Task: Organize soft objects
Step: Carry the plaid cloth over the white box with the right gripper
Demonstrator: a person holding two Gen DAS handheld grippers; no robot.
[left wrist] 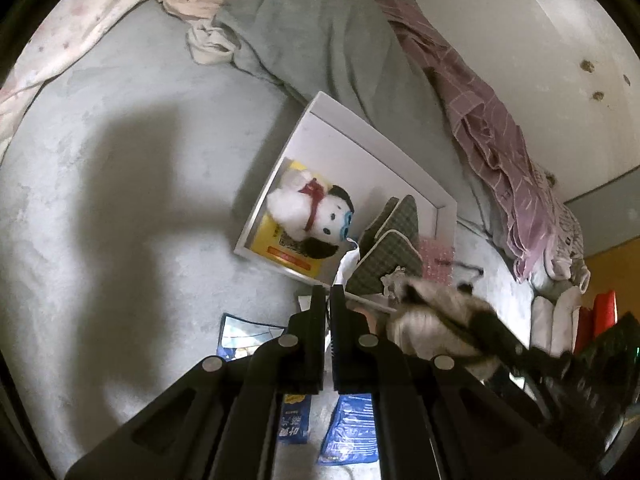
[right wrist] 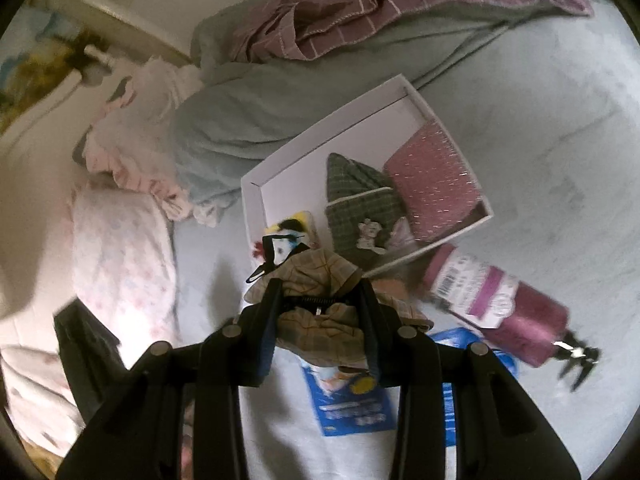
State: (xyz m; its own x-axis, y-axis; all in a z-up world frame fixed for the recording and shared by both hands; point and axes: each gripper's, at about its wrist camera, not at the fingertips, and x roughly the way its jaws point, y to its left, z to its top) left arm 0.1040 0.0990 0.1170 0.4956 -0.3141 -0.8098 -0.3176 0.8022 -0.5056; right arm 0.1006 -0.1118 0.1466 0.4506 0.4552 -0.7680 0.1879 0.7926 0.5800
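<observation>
Clearly crumpled tan plaid cloth, gripper-pinched

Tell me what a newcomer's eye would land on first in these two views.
First, the white box lying on the grey bedspread, with a white plush dog at one end and a green checked pouch beside a pink one. Nearer, the right gripper has its jaws clamped on a tan checked cloth.

White tray, green checked pouch, tan plaid cloth, purple grid-lined blanket.
</observation>
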